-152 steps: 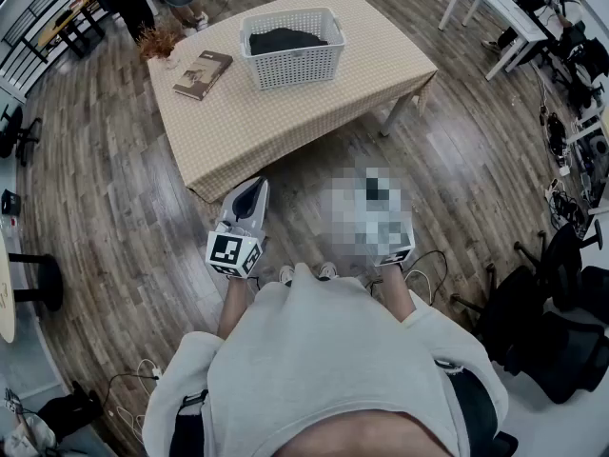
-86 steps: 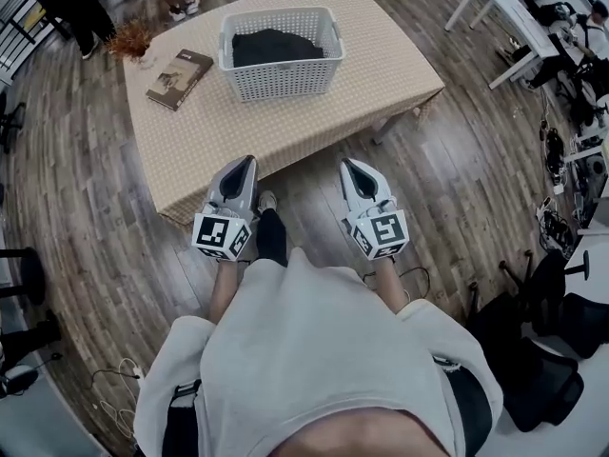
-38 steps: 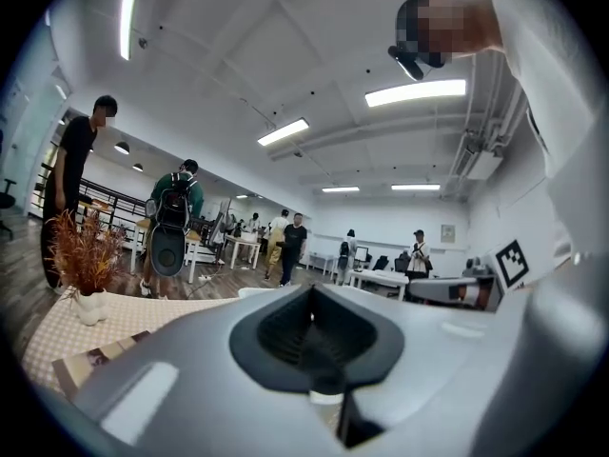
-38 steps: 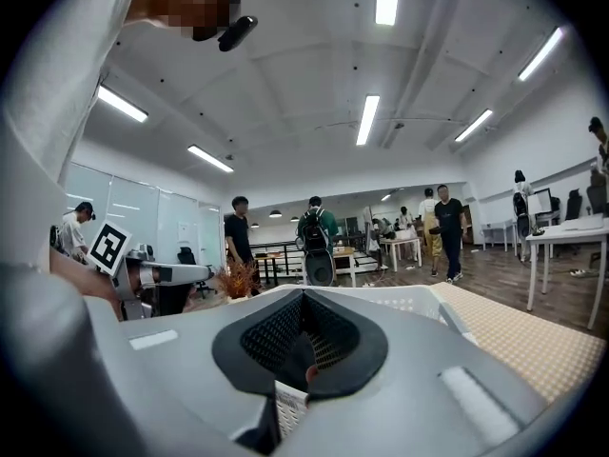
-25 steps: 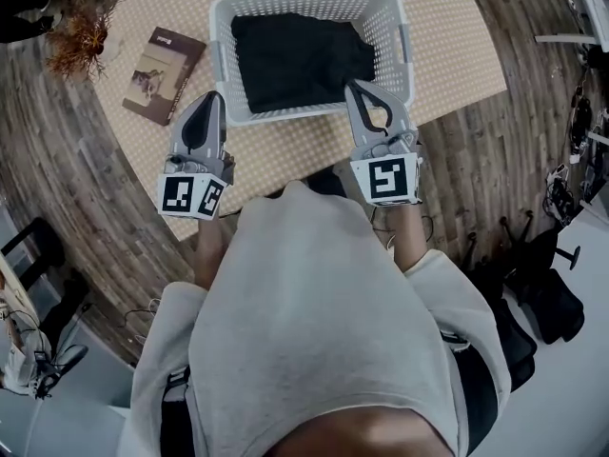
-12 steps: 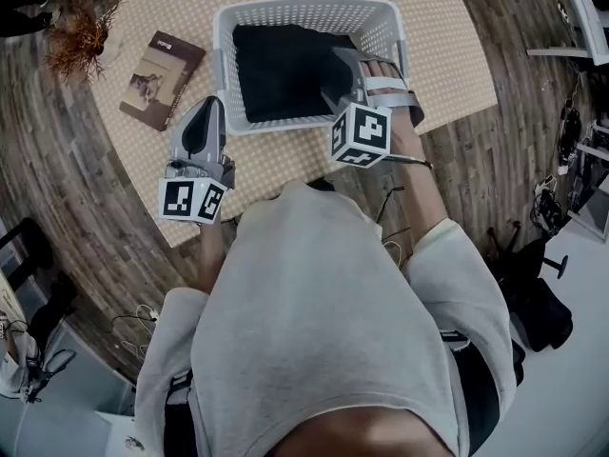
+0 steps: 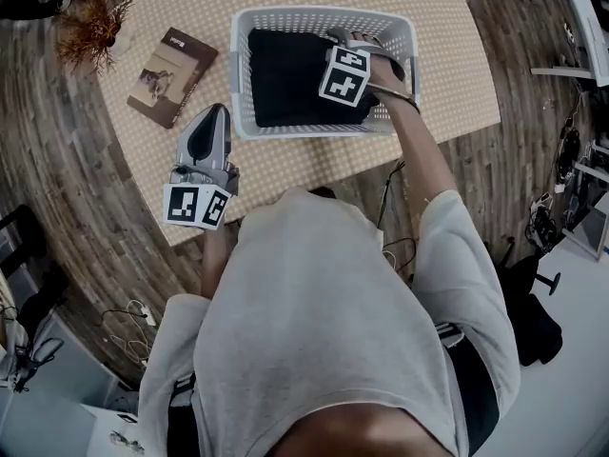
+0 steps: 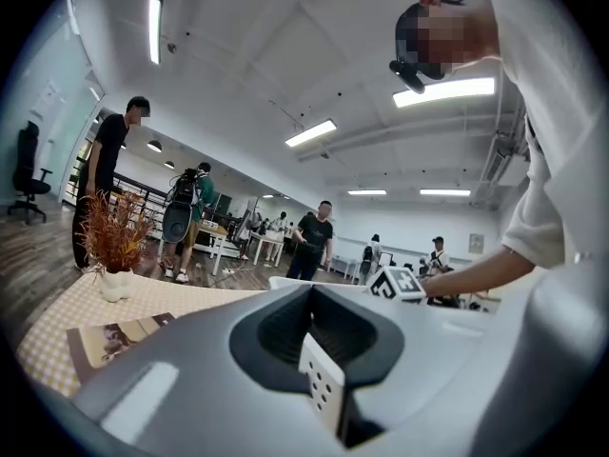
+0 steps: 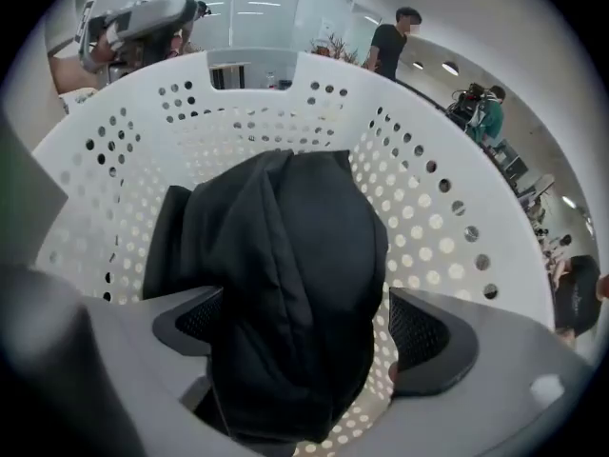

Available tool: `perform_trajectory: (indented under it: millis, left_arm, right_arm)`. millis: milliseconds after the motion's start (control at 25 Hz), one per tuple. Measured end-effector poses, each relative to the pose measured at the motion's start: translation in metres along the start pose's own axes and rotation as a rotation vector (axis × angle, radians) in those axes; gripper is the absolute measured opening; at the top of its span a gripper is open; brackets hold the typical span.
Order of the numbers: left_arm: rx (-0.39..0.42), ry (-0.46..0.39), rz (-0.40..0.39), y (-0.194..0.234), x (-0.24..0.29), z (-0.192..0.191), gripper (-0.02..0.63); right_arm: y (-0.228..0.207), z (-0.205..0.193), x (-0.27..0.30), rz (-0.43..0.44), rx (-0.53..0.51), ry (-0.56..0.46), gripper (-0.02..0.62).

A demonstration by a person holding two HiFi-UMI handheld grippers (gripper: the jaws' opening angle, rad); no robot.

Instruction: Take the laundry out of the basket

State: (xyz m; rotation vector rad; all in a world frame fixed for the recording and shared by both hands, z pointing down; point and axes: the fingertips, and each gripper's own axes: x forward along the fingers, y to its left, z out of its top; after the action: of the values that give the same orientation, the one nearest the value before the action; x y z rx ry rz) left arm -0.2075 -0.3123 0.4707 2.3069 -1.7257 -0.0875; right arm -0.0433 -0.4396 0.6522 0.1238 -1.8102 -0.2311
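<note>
A white perforated basket (image 7: 324,14) stands on the checked table (image 7: 447,74) with black folded laundry (image 7: 285,89) inside. My right gripper (image 7: 354,50) reaches into the basket's right side, above the laundry. In the right gripper view its jaws (image 9: 304,341) are opening wide, with a hump of the black laundry (image 9: 285,255) between the pads and the basket wall (image 9: 238,131) behind. The pads do not press on the cloth. My left gripper (image 7: 217,112) hovers over the table left of the basket, shut and empty (image 8: 324,388).
A book (image 7: 173,74) lies on the table to the basket's left, with a dried plant in a pot (image 7: 90,27) beyond it. Wooden floor surrounds the table. Several people stand far back in the room (image 8: 309,241).
My right gripper has moved forward from the basket's near rim into the basket, over the laundry. The left gripper has stayed almost where it was.
</note>
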Motion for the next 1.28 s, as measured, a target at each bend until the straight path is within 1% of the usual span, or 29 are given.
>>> perform_trajectory:
  millis: [280,440,480,560,680,760,880,1000,1160,1280]
  left_arm:
    - [-0.002,0.003,0.038,0.016,-0.005,0.001,0.009]
    - [0.000,0.005,0.048,0.021,-0.005,0.002,0.009]
    - [0.000,0.005,0.049,0.022,-0.005,0.003,0.009]
    - [-0.003,0.001,0.051,0.025,-0.003,0.004,0.009]
    - [-0.006,0.004,0.054,0.029,-0.003,0.003,0.009]
    - [-0.008,0.006,0.049,0.029,0.000,0.002,0.009]
    - [-0.006,0.003,0.037,0.026,0.004,0.003,0.009]
    - [-0.006,-0.001,0.029,0.023,0.005,0.002,0.009]
    - [-0.007,-0.010,0.023,0.019,0.005,0.005,0.009]
    - [-0.004,-0.021,0.021,0.016,0.003,0.008,0.009]
  right_arm:
    - [0.012,-0.003,0.054,0.138,0.010,0.075,0.561]
    - [0.044,-0.011,0.086,0.259,0.047,0.137,0.557]
    - [0.049,-0.012,0.090,0.276,0.046,0.148,0.544]
    - [0.051,-0.011,0.093,0.298,0.042,0.157,0.537]
    - [0.056,-0.010,0.092,0.331,0.036,0.160,0.482]
    - [0.061,-0.009,0.091,0.342,0.025,0.162,0.448]
    - [0.066,-0.005,0.087,0.345,-0.015,0.159,0.375]
    - [0.073,-0.003,0.083,0.332,-0.064,0.147,0.273]
    - [0.078,-0.002,0.079,0.299,-0.090,0.142,0.207]
    - [0.079,-0.001,0.076,0.259,-0.096,0.136,0.193]
